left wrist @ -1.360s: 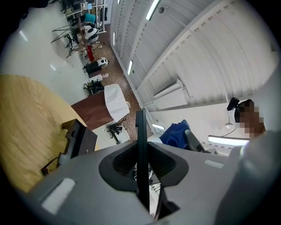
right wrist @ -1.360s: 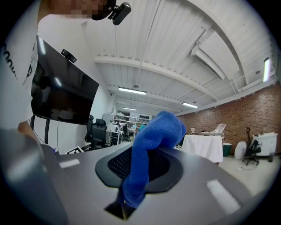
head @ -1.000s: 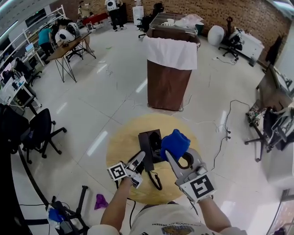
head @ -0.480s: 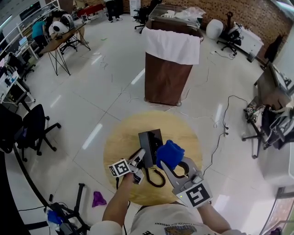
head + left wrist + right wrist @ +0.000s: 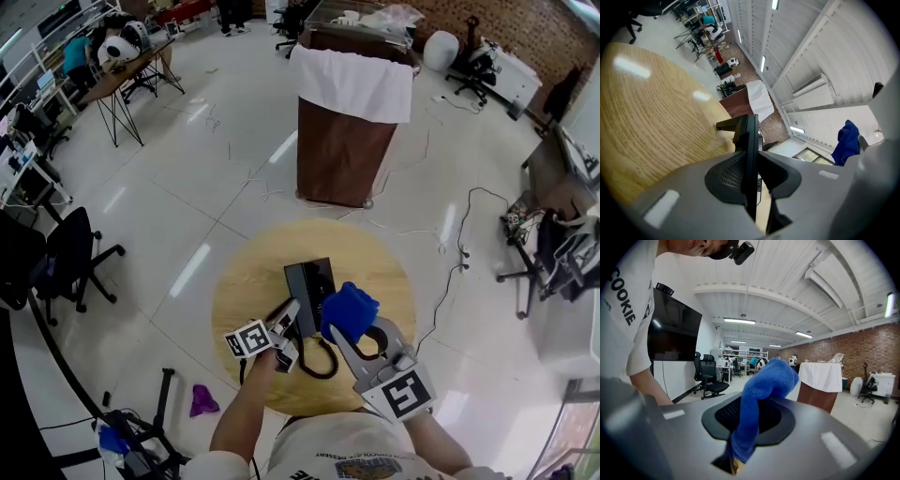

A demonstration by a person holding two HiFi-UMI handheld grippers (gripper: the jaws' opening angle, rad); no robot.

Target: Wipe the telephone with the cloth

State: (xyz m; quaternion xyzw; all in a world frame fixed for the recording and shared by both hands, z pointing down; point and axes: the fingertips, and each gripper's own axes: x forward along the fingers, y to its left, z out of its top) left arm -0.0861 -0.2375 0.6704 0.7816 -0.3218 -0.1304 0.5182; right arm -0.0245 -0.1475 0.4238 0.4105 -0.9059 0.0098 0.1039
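Left gripper (image 5: 291, 317) jaws narrow, clamped on telephone (image 5: 309, 281) edge, just eased slightly wider. Right gripper (image 5: 345, 336) pinched blue cloth (image 5: 352, 309), just beside telephone on round wooden table (image 5: 246, 281).

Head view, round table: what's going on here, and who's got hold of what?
A person stands over a round wooden table with a gripper in each hand. The left gripper is clamped on an edge of the black telephone, apparently to steady it. The right gripper is shut on a blue cloth, which sits at the telephone's right side. Whether the cloth touches the telephone can't be told.
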